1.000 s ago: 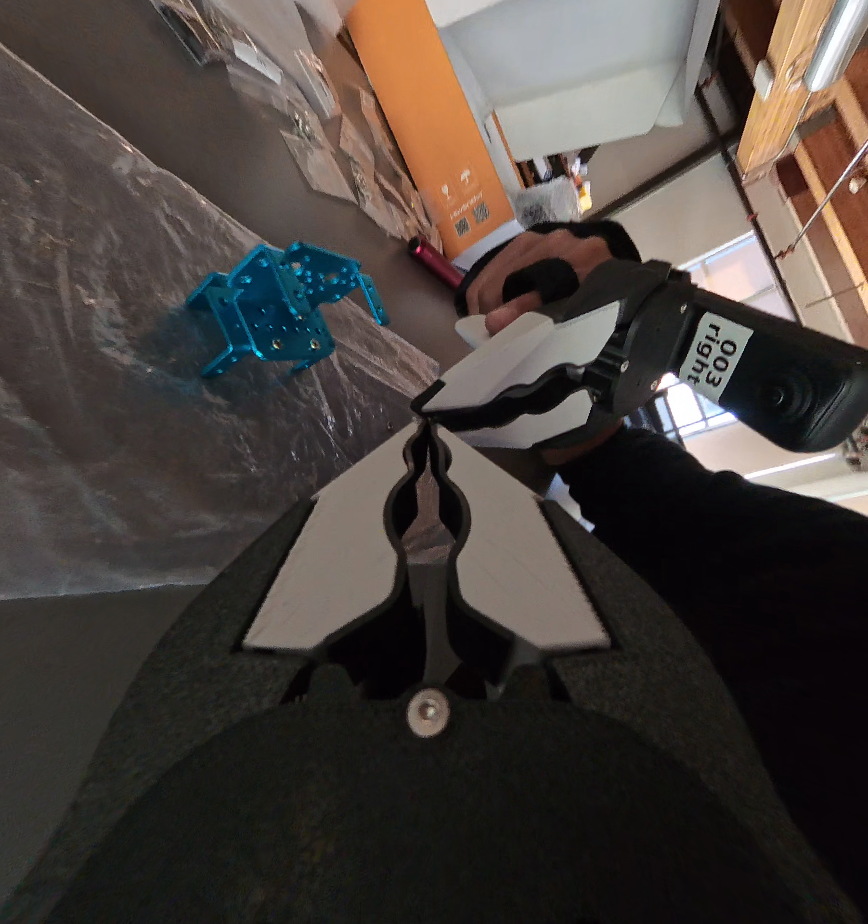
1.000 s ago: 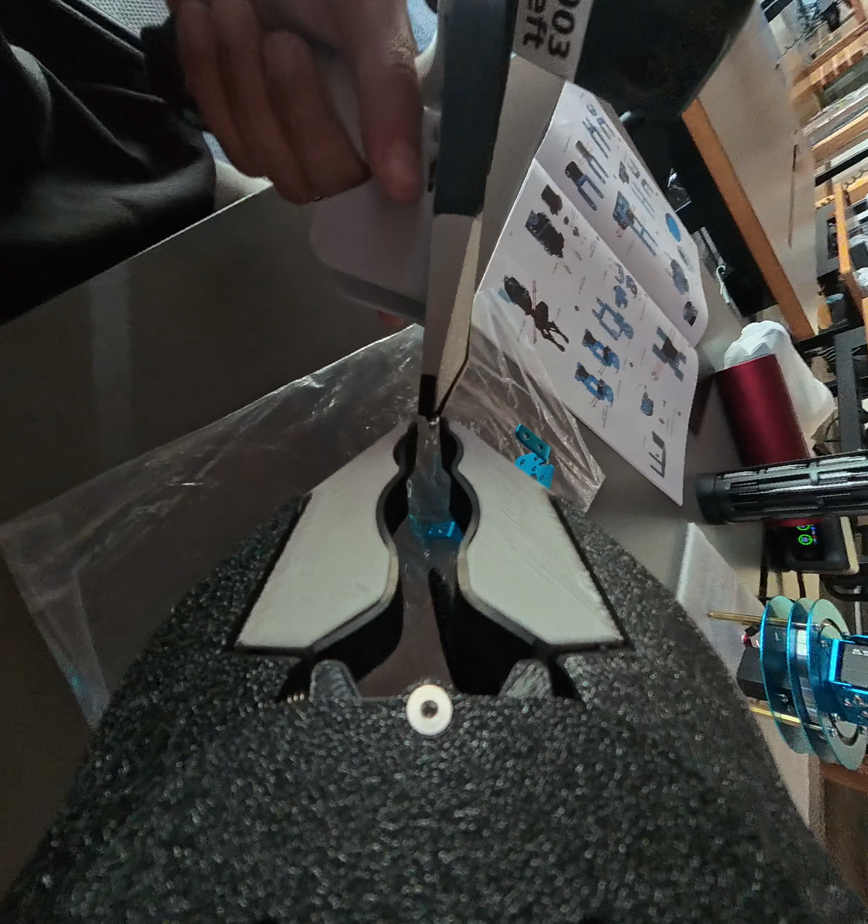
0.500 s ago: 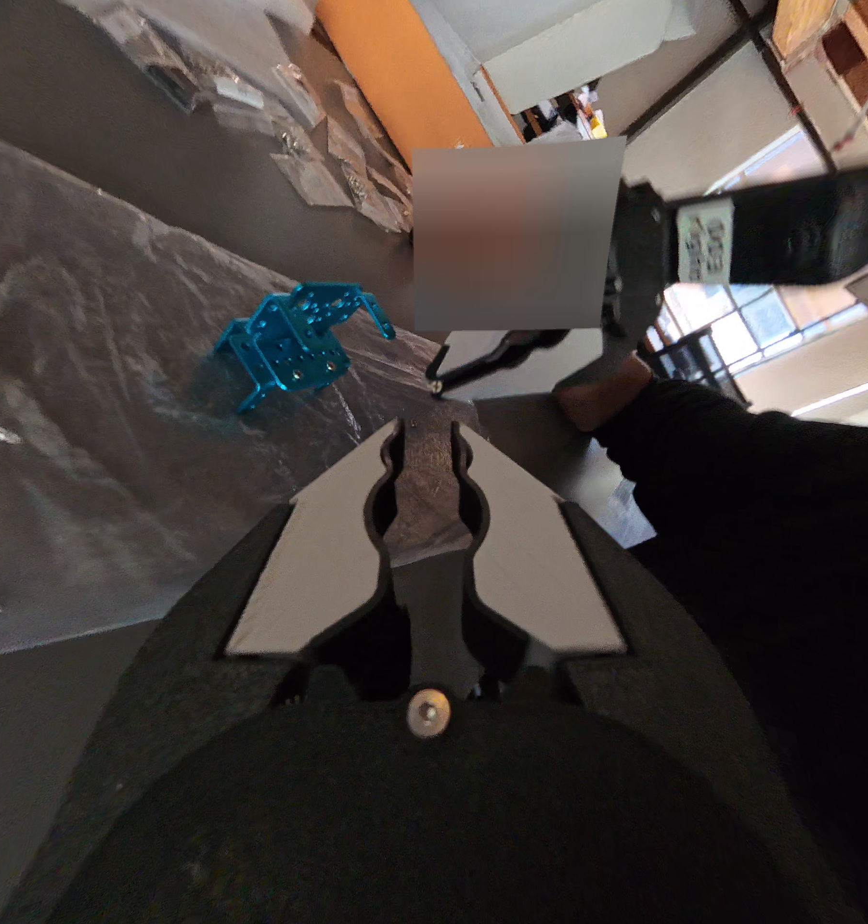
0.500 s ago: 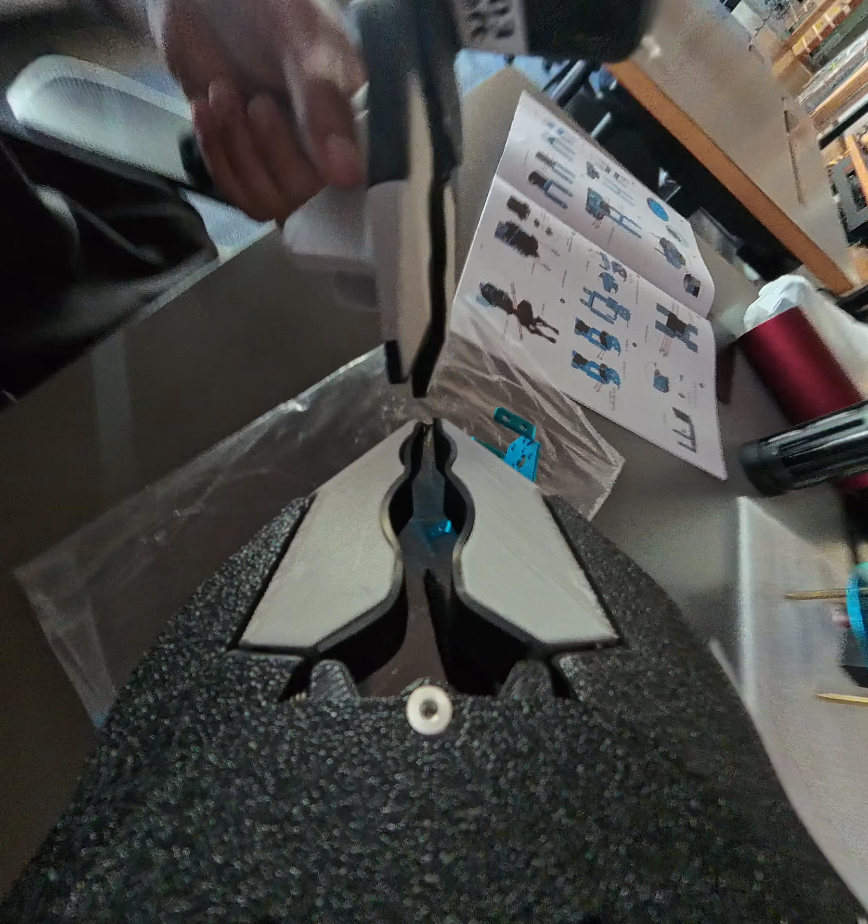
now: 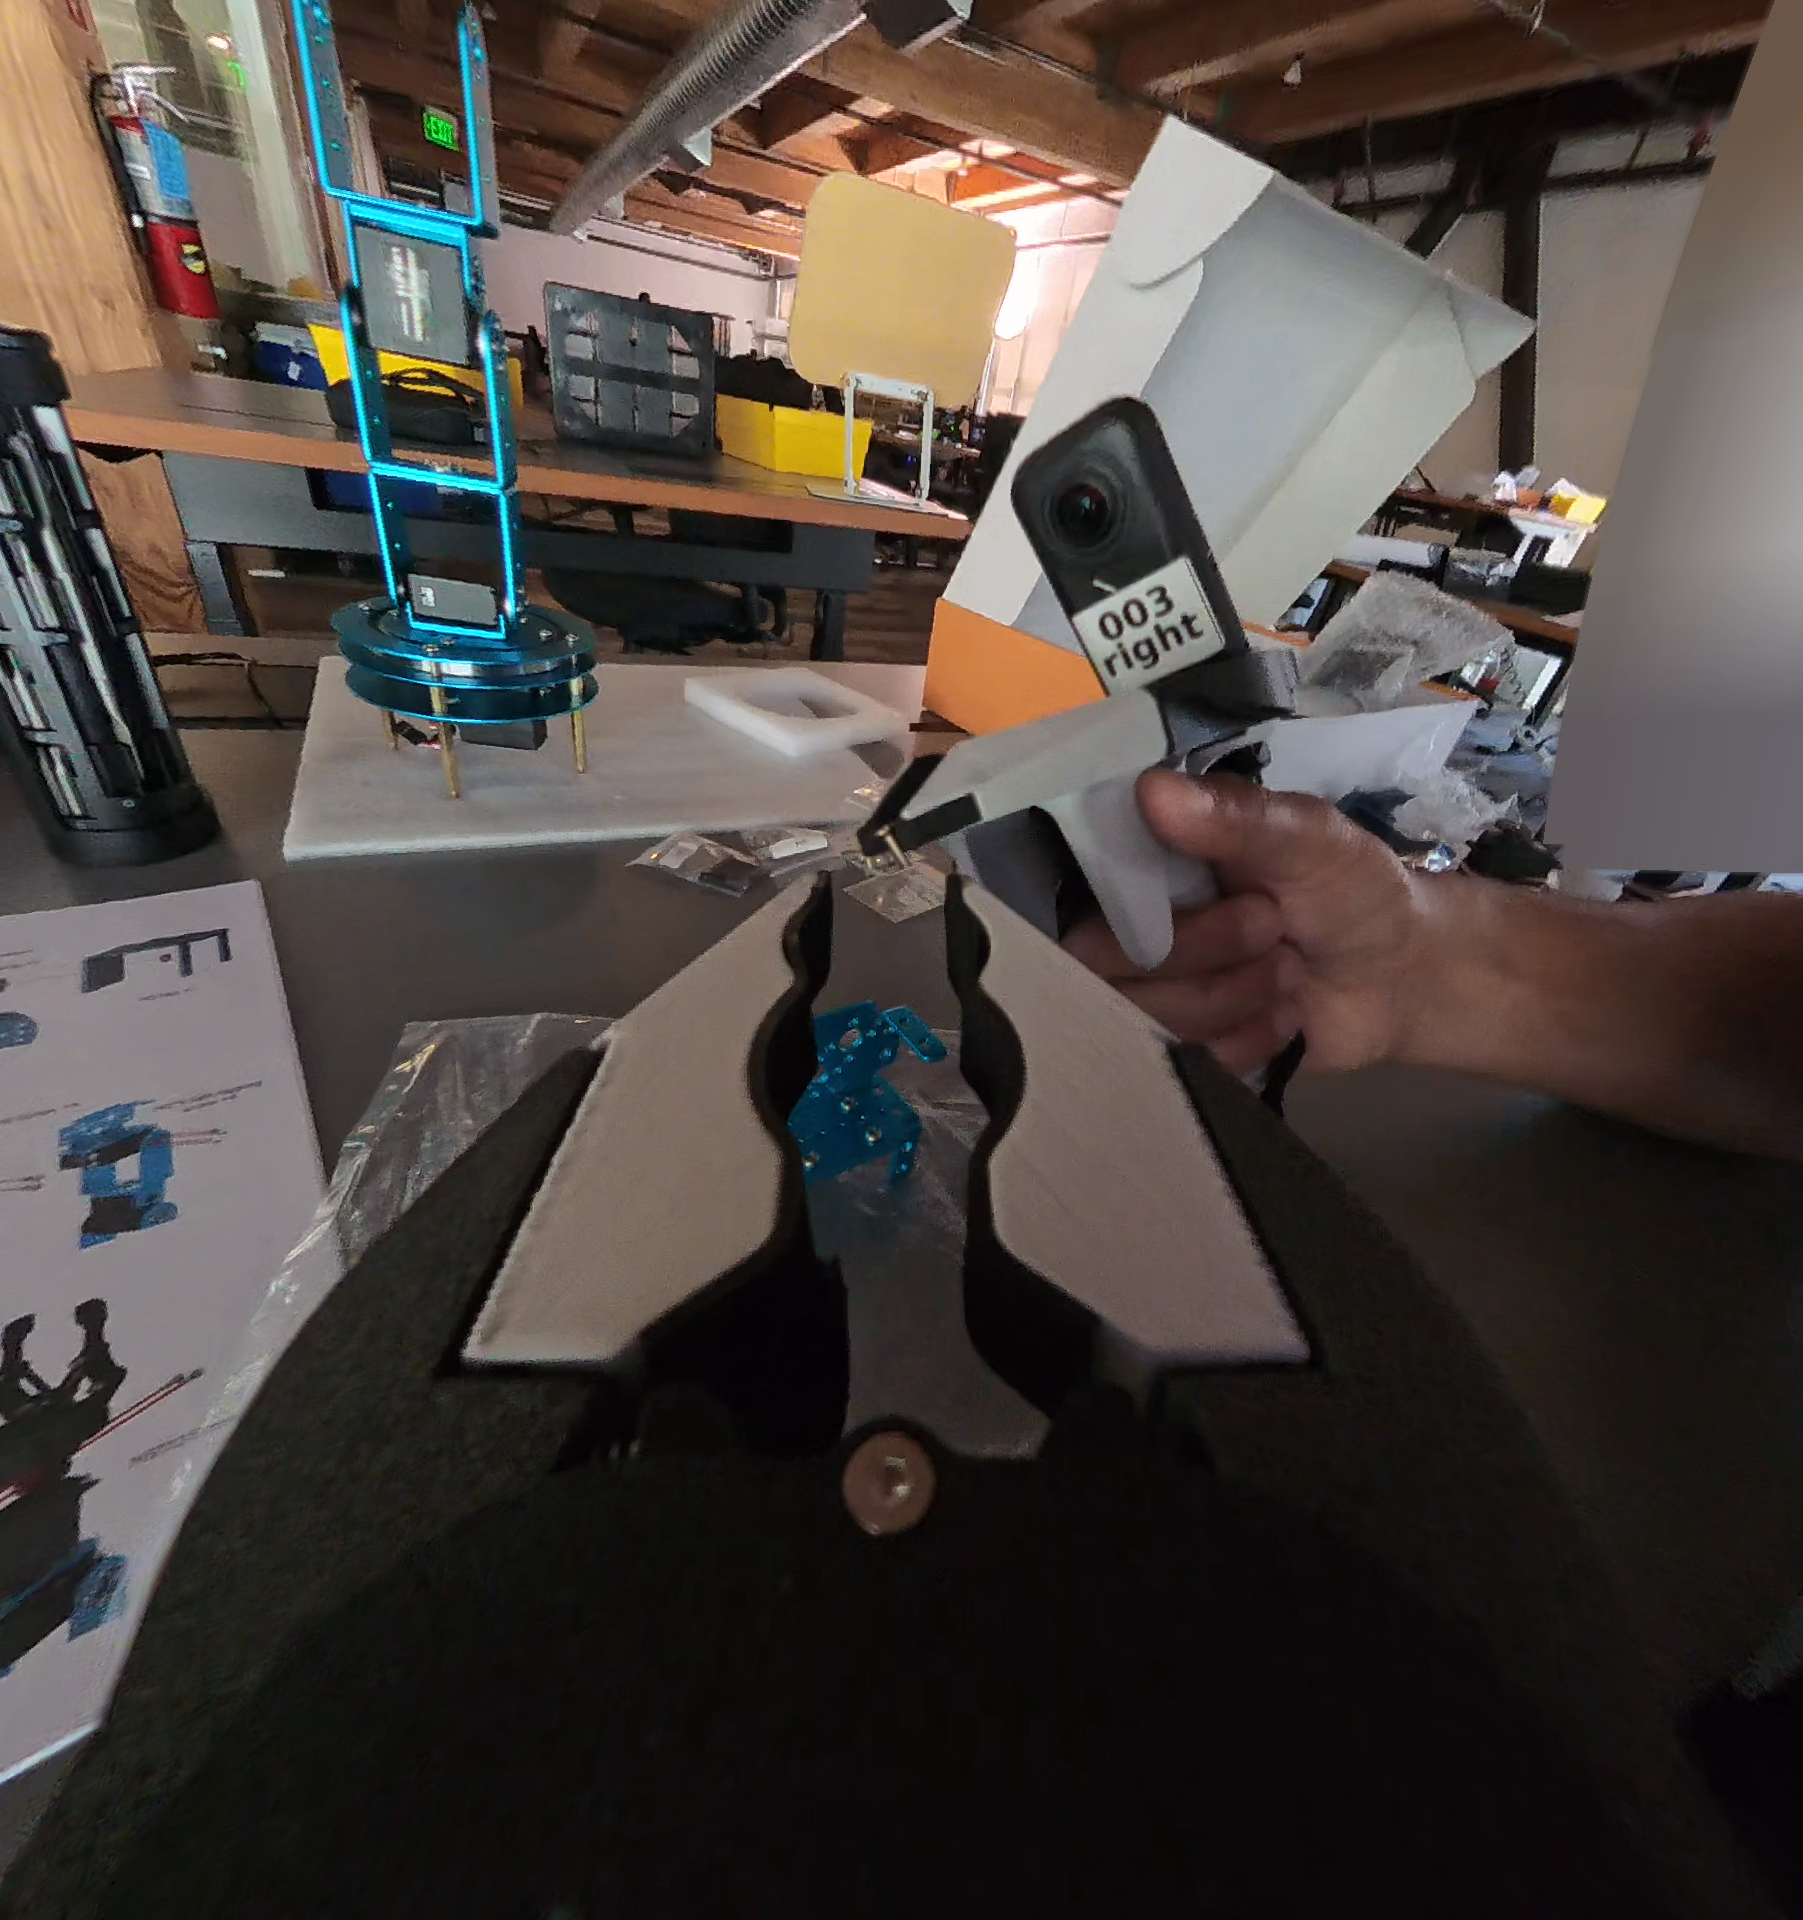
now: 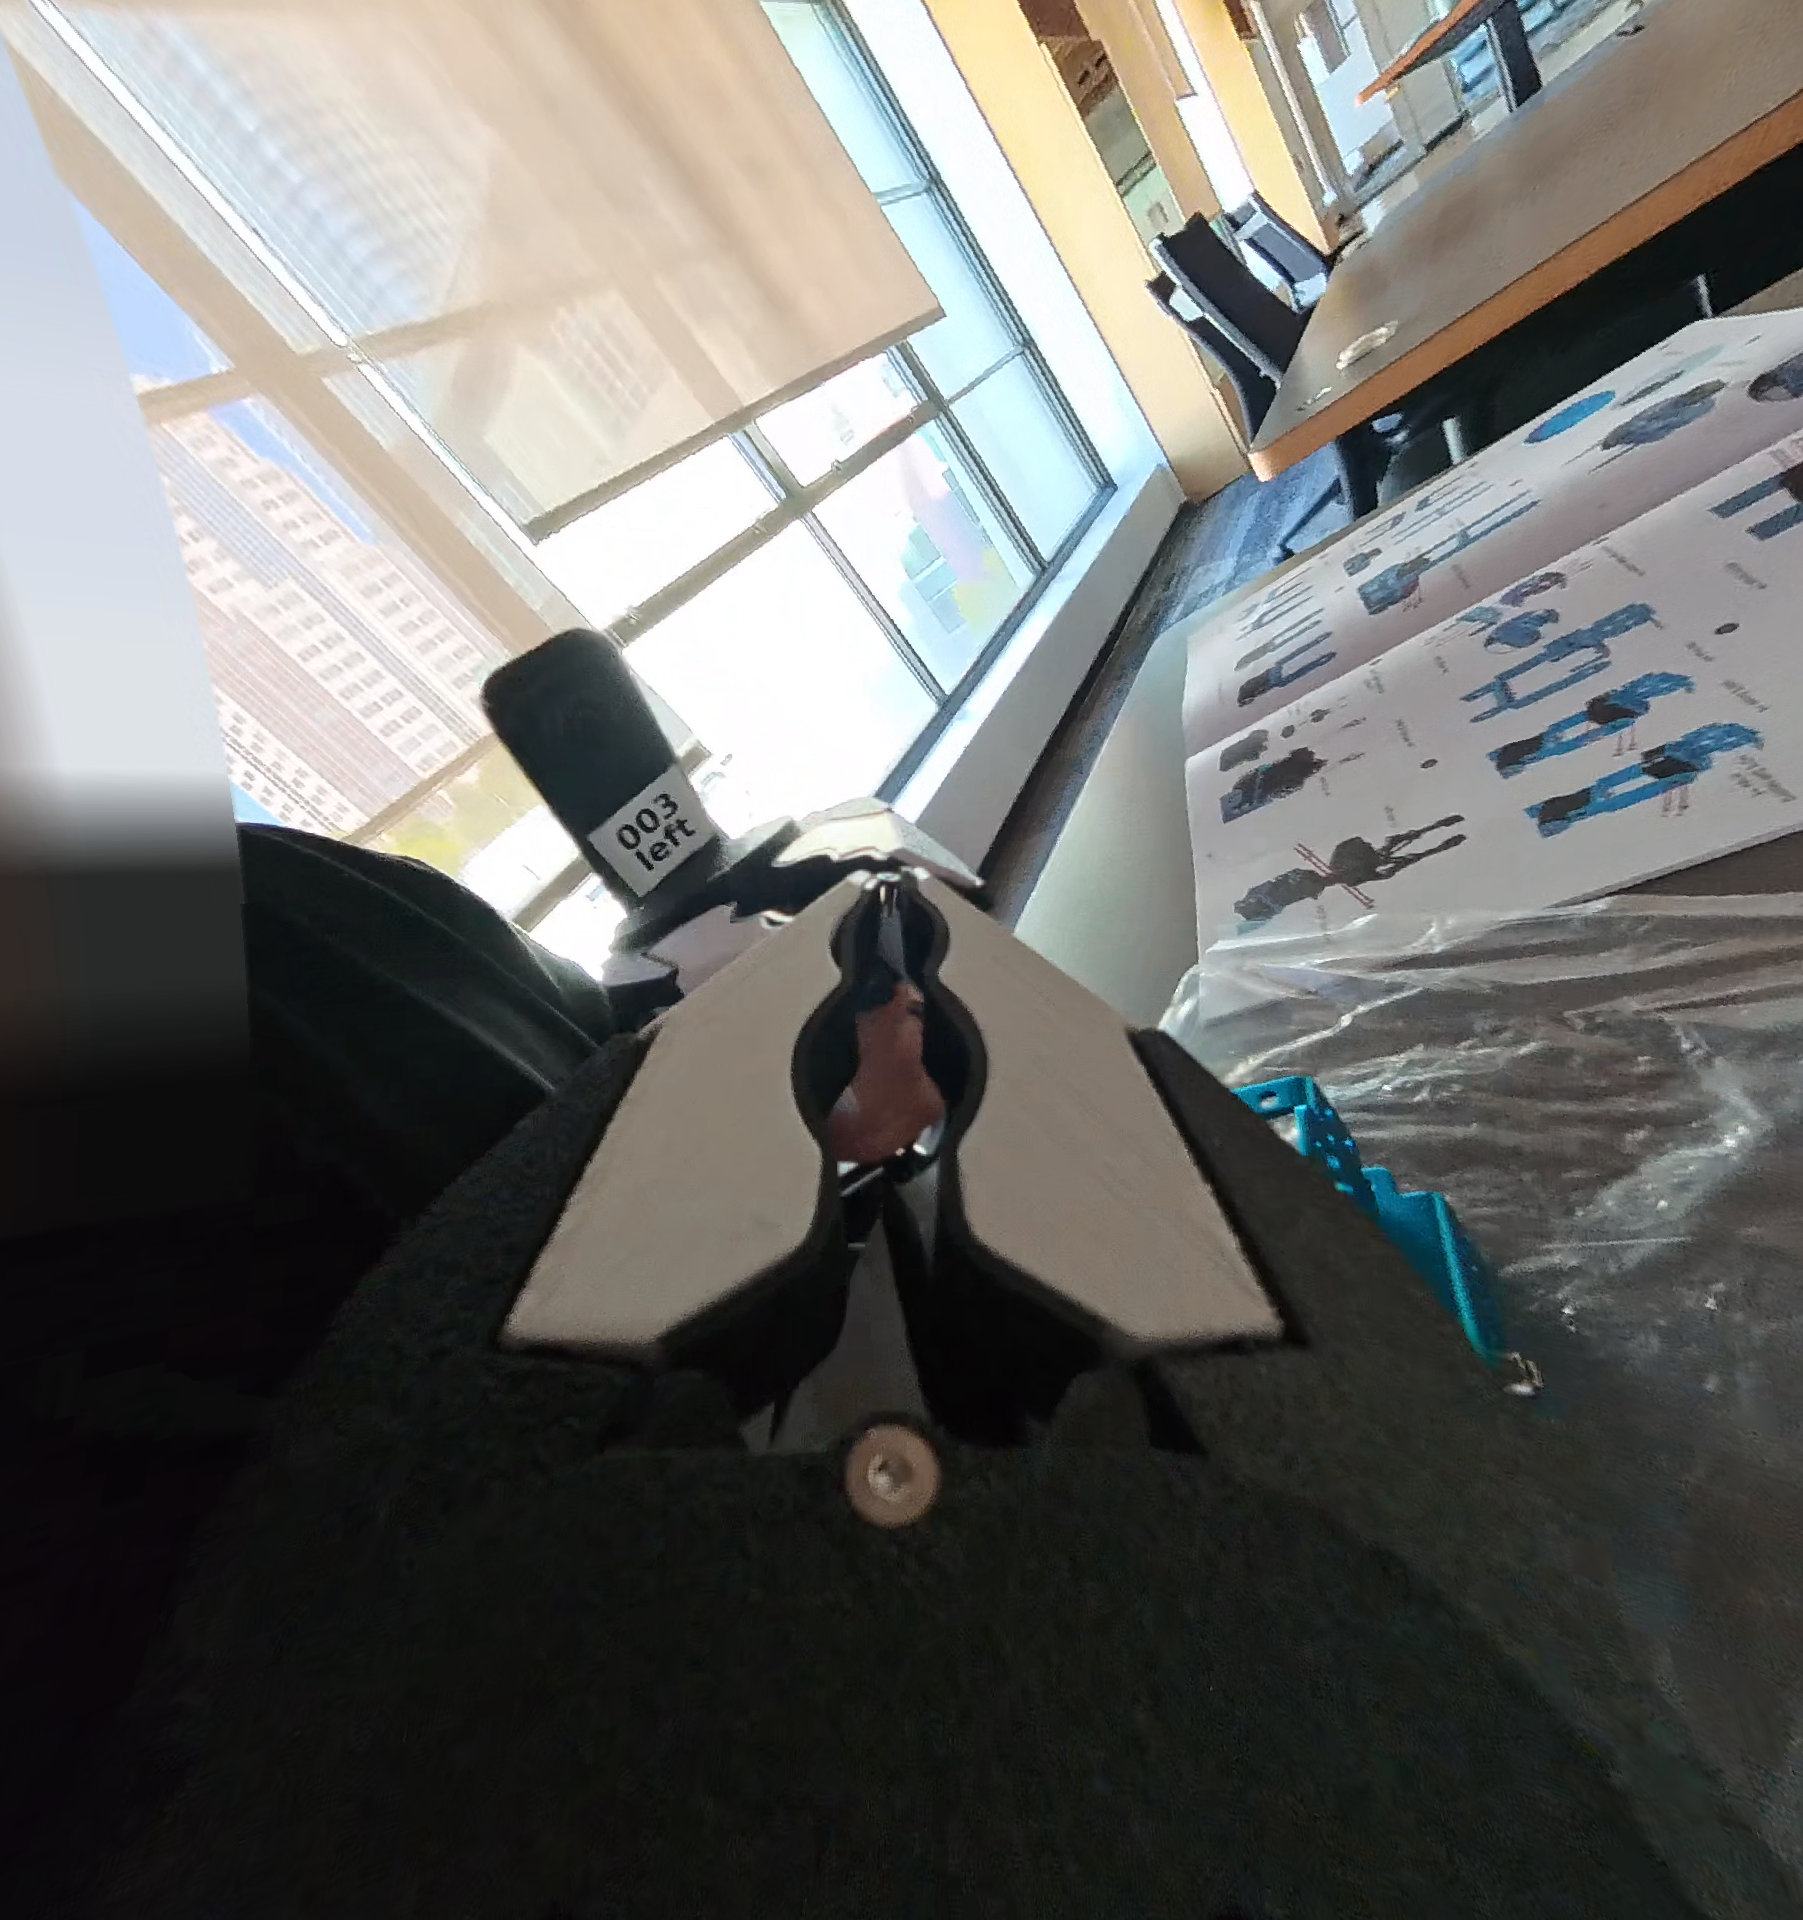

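Blue bracket [image 5: 855,1101] below parted left gripper [image 5: 884,896] fingers, on plastic.

Two handheld black grippers with white fingers: the left gripper [image 5: 884,904] and the right gripper [image 5: 881,834]. One clear crinkled plastic bag [image 5: 440,1122], holding one cluster of blue perforated metal brackets [image 5: 855,1101]. One open white instruction booklet [image 5: 97,1195]. One tall blue metal frame tower on discs [image 5: 429,416]. One white-and-orange cardboard box [image 5: 1240,343].

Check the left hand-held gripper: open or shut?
Open. In the left wrist view the left hand-held gripper shows a clear gap between its grey fingers, with the blue perforated metal bracket visible through it, untouched.
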`<action>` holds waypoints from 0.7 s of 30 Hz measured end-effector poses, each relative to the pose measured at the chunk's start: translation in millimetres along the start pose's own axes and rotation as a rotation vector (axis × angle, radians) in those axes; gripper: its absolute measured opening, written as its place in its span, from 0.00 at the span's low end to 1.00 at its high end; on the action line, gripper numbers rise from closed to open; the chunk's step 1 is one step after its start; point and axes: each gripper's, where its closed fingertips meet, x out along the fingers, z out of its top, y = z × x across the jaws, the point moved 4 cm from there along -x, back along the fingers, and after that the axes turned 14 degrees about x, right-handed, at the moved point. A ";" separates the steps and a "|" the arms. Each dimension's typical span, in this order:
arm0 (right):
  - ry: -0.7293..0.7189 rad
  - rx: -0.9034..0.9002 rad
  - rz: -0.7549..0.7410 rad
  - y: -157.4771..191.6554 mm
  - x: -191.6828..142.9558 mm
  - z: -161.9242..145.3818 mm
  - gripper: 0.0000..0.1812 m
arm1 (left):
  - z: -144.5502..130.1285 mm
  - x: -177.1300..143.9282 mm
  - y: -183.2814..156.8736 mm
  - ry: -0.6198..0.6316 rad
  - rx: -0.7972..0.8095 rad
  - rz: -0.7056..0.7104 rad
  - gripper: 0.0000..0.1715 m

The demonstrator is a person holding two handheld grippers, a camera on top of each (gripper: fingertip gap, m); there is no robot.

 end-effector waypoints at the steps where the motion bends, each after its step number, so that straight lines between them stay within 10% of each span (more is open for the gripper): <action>1: -0.005 0.018 0.012 0.6 0.7 -0.1 0.01 | -0.3 0.8 1.4 -0.001 -0.008 0.011 0.12; 21: 0.030 -0.290 -0.263 -10.7 -11.3 5.4 0.00 | -18.4 -9.0 9.6 0.191 0.199 0.043 0.05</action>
